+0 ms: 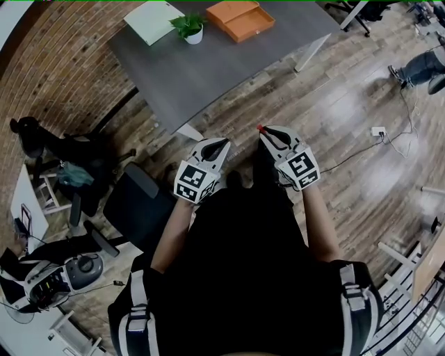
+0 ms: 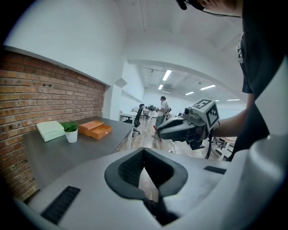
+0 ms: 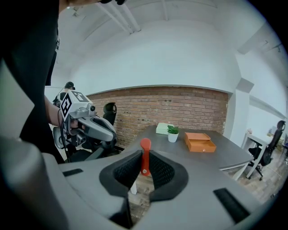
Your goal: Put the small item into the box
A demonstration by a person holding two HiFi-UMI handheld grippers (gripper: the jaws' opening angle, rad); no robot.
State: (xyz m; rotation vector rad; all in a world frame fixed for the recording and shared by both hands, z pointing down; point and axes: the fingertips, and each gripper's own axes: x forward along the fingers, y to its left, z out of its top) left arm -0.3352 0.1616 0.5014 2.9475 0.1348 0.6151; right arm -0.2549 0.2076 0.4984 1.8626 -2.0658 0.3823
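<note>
Red small item (image 3: 145,157) clamped upright between jaws of right gripper (image 1: 270,133), rounded end poking past jaw tips. Left gripper (image 1: 220,144) jaws together at tips, nothing between them. Both grippers held side by side in air above wooden floor (image 1: 334,104), well apart from grey tabletop (image 1: 208,69). Orange box (image 1: 242,19) at tabletop's far end, near potted plant (image 1: 189,26) and pale green box (image 1: 153,21).

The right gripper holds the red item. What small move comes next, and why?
Probably carry the right gripper forward toward the table: it is shut on the red item, and the orange box sits at the table's far end.
</note>
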